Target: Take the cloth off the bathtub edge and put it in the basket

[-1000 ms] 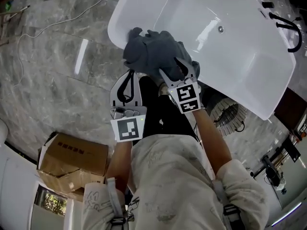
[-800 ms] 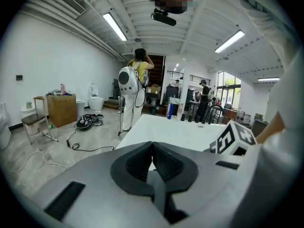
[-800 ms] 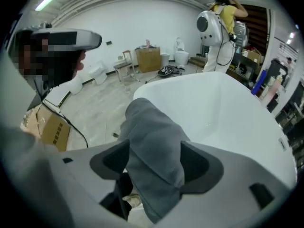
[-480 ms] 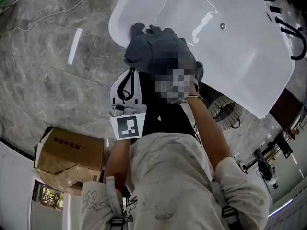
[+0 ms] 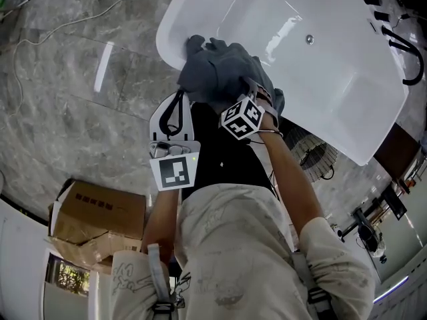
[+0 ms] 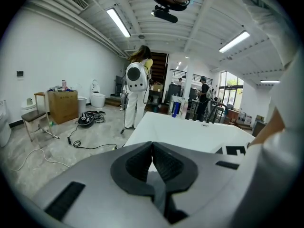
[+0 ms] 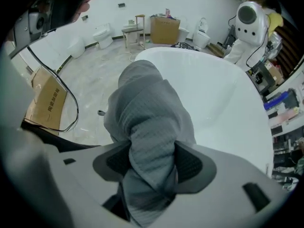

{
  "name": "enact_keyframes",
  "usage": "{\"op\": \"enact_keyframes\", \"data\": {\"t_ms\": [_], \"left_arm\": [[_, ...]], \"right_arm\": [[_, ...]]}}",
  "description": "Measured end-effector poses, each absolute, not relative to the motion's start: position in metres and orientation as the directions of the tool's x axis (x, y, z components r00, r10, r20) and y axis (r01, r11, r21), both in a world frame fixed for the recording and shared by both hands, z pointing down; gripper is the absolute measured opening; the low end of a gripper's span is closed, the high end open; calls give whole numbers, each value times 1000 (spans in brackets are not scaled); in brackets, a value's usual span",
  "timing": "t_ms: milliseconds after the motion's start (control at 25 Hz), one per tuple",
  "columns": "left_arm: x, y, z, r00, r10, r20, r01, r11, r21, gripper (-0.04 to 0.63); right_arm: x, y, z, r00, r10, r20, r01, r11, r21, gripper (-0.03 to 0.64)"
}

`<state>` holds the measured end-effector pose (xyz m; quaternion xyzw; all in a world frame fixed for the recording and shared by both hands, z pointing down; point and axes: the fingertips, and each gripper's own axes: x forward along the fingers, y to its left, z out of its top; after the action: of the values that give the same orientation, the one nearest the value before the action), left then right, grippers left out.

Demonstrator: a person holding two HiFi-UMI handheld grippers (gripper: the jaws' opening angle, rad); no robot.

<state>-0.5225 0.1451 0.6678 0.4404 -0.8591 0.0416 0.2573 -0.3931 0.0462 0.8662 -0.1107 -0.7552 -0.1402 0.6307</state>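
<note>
A grey cloth lies bunched over the near rim of the white bathtub. My right gripper reaches into it from below, its fingertips buried in the folds. In the right gripper view the cloth fills the gap of the right gripper; the jaws are closing and both pads press on the fabric. My left gripper hangs just left of the cloth, below the rim, shut and empty. A wire basket stands on the floor under the tub's side, partly hidden by my right arm.
A cardboard box sits on the marble floor at lower left, and cables trail at upper left. A black tap stands at the tub's far end. A person stands beyond the tub.
My right gripper has rolled, so its marker cube now shows a corner instead of a flat face. The cloth stays on the rim. The left gripper has barely moved.
</note>
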Motion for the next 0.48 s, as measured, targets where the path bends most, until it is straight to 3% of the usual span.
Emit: {"op": "enact_keyframes", "data": {"t_ms": [200, 280, 480], "left_arm": [[-523, 144, 657, -471, -751, 463, -791, 592, 156, 5], [-523, 139, 650, -462, -763, 453, -807, 573, 142, 5], [-517, 123, 620, -437, -794, 422, -841, 527, 122, 5]], "right_arm": [[-392, 47, 847, -206, 2, 978, 333, 940, 69, 196], [-391, 45, 835, -238, -12, 971, 296, 952, 84, 92], [-378, 44, 817, -227, 15, 974, 222, 974, 37, 73]]}}
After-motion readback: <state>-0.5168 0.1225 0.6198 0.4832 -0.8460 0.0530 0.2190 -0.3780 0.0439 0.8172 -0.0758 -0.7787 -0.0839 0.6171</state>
